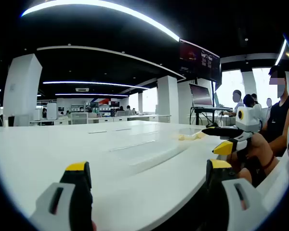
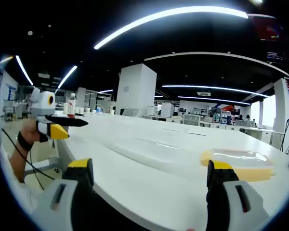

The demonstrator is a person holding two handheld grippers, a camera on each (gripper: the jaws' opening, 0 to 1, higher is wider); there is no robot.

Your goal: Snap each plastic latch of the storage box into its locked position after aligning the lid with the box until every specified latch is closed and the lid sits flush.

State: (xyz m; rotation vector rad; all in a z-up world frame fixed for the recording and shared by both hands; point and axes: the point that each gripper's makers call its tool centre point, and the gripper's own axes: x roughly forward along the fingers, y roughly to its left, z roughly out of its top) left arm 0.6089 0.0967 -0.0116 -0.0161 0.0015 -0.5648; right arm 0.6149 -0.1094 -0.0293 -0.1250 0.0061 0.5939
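A flat clear plastic lid (image 1: pixel 137 144) (image 2: pixel 149 150) lies on the white table (image 1: pixel 48 154) (image 2: pixel 135 183). Beyond it rests a clear piece with yellow edging (image 2: pixel 241 164) (image 1: pixel 190 136), apart from the lid. My left gripper (image 1: pixel 148 169) hovers low over the near table edge, open, with nothing between its yellow-tipped jaws. My right gripper (image 2: pixel 149 167) is likewise open and holds nothing, and points across the table at the lid. Each gripper shows in the other's view: the right gripper (image 1: pixel 227 140) held by a hand, and the left gripper (image 2: pixel 55 126) at the far side.
A person in a black sleeveless top (image 1: pixel 281 118) stands at the table's right end. Other people sit by a monitor on a stand (image 1: pixel 201 95). White pillars (image 1: pixel 20 89) (image 2: pixel 135 91) and desks fill the room behind. Bottles (image 2: pixel 71 107) stand at the table's far corner.
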